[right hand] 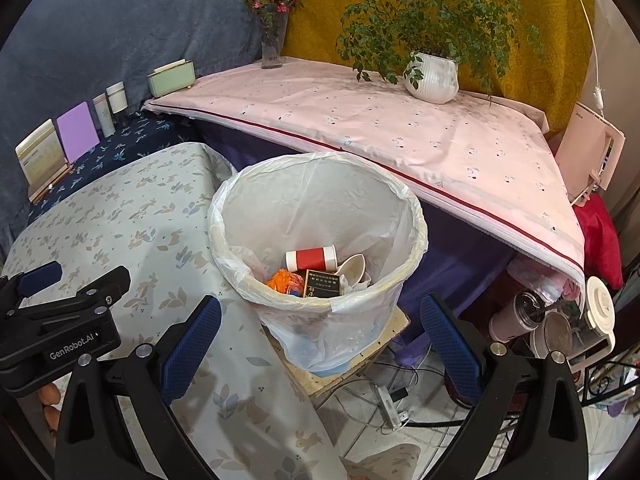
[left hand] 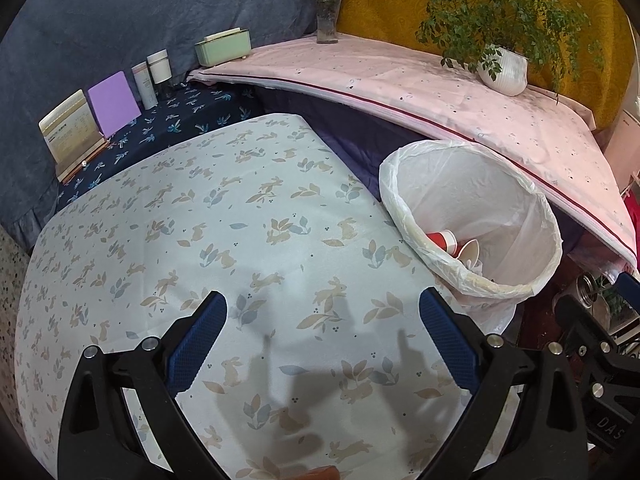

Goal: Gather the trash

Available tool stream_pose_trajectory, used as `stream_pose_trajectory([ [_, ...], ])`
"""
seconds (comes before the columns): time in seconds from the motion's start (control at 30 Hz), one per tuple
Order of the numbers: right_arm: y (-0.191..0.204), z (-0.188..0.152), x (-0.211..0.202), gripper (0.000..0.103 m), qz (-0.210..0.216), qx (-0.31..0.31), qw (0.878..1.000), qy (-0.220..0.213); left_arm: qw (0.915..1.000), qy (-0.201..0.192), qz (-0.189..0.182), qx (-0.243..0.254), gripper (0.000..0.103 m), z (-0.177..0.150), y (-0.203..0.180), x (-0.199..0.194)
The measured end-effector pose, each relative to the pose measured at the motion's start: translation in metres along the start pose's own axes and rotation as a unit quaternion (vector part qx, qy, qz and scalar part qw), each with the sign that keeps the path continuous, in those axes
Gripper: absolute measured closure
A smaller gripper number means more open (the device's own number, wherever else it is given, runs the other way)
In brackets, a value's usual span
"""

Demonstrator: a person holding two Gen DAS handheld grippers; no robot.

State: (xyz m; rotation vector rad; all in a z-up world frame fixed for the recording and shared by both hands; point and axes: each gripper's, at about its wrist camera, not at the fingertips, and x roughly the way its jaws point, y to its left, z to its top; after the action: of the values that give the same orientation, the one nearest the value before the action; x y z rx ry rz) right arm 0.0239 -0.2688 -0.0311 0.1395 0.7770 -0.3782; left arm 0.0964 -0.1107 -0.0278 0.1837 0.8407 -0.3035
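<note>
A white bin lined with a clear bag (right hand: pixel 320 216) stands on a low stool beside the rabbit-print table (right hand: pixel 120 216). Inside lie a red-and-white paper cup (right hand: pixel 312 258), a crushed white cup (right hand: pixel 354 266), a dark card (right hand: pixel 322 284) and orange scraps (right hand: pixel 284 280). My right gripper (right hand: pixel 320 344) is open and empty, just in front of the bin. My left gripper (left hand: pixel 322 340) is open and empty over the table (left hand: pixel 240 220), with the bin (left hand: pixel 472 216) to its right. The left gripper also shows at the left of the right wrist view (right hand: pixel 64 292).
A pink-clothed shelf (right hand: pixel 380 128) behind the bin holds a potted plant (right hand: pixel 432 76), a flower vase (right hand: pixel 272 48) and a green box (right hand: pixel 170 78). Cards and jars (right hand: pixel 76 132) stand at the back left. Cables, a power strip (right hand: pixel 390 404) and jars (right hand: pixel 520 316) lie on the floor.
</note>
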Motion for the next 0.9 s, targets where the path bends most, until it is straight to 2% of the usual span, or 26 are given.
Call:
stream_pose_trajectory([
  [0.9,-0.0016,-0.0026,-0.0036,0.007,-0.005,-0.001,1.000,-0.003,1.0000,-0.003,-0.006,-0.001,0.011,-0.0008,-0.0039,-0.0039],
])
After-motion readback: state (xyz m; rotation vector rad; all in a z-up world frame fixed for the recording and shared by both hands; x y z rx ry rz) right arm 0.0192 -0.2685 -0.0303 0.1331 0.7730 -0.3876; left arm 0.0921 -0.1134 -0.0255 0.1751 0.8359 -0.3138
